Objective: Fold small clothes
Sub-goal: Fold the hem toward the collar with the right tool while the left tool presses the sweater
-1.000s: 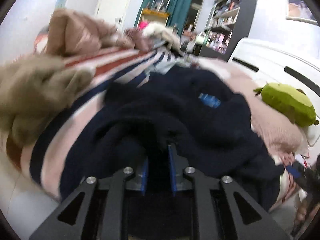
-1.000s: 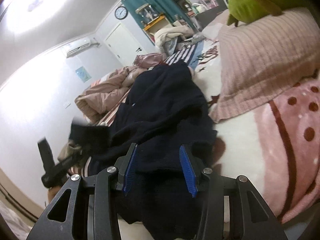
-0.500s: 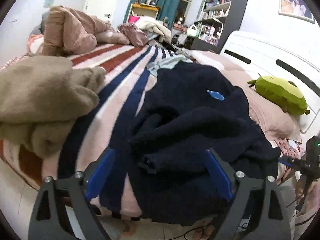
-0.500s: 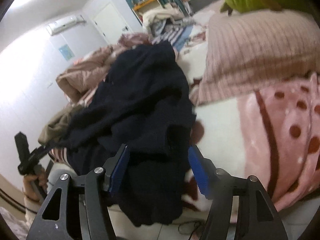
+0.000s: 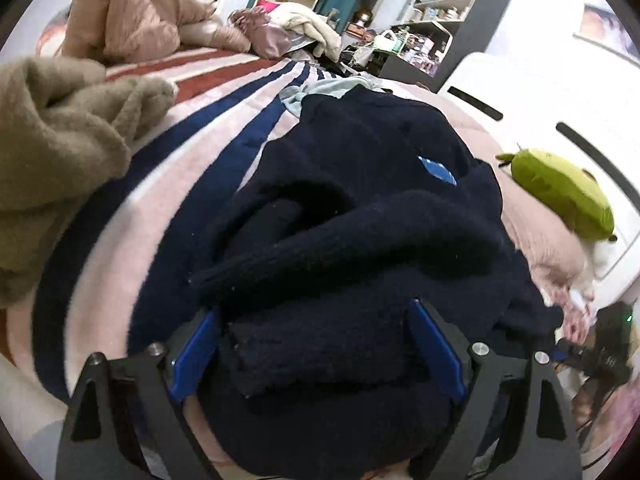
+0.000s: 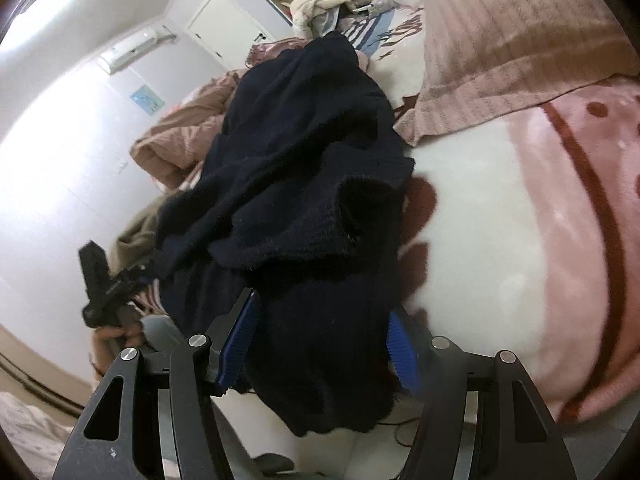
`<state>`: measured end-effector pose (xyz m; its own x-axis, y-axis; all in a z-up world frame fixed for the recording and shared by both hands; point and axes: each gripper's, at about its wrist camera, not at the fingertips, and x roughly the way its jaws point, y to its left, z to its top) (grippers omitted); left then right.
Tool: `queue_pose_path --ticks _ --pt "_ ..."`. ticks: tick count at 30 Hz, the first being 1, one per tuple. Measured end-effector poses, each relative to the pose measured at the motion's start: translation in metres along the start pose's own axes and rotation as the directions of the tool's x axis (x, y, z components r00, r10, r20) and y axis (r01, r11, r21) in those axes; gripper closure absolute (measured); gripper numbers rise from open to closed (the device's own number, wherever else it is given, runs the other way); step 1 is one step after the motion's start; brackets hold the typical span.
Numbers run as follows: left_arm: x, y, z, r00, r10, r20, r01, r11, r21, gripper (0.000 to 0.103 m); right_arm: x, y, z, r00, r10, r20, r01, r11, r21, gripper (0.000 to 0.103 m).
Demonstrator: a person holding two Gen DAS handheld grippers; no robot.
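We see the navy sweater [image 5: 360, 240] rumpled on the bed [image 5: 152, 184]; our left gripper [image 5: 316, 344] and right gripper [image 6: 320, 332] both straddle it, jaws apart.

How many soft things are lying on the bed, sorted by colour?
Navy: 1, the sweater
Tan: 1, the crumpled garment
Green: 1, the plush toy
Pink: 1, the pillow
Total: 4

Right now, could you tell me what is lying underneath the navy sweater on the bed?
The navy sweater lies on a striped blanket, pink with navy bands; a pale blue cloth peeks out at its far edge. Whatever else lies beneath is covered.
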<state>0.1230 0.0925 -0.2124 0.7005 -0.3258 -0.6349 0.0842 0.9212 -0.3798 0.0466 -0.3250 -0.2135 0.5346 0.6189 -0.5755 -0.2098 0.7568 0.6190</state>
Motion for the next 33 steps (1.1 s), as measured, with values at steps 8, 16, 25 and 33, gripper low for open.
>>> queue_pose_path --ticks 8,16,25,33 --pt "-0.01 0.005 0.004 1.0 0.023 0.001 -0.023 1.0 0.02 0.015 0.022 0.019 0.002 0.998 0.043 -0.054 -0.046 0.996 -0.071 0.055" --pt "0.002 -0.002 -0.005 0.999 -0.03 -0.042 0.029 1.0 -0.01 0.016 0.047 0.026 0.011 0.99 0.11 -0.086 -0.117 0.99 -0.08 0.068" --pt "0.003 -0.039 -0.016 0.998 0.06 -0.021 -0.058 0.993 0.102 0.067 0.068 0.046 0.017 0.992 0.109 -0.067 -0.115 0.989 -0.095 0.085" --pt "-0.027 -0.049 -0.016 0.998 -0.064 0.002 0.063 0.987 0.146 0.098 0.048 0.059 0.012 0.981 0.194 -0.001 -0.193 0.976 -0.103 0.095"
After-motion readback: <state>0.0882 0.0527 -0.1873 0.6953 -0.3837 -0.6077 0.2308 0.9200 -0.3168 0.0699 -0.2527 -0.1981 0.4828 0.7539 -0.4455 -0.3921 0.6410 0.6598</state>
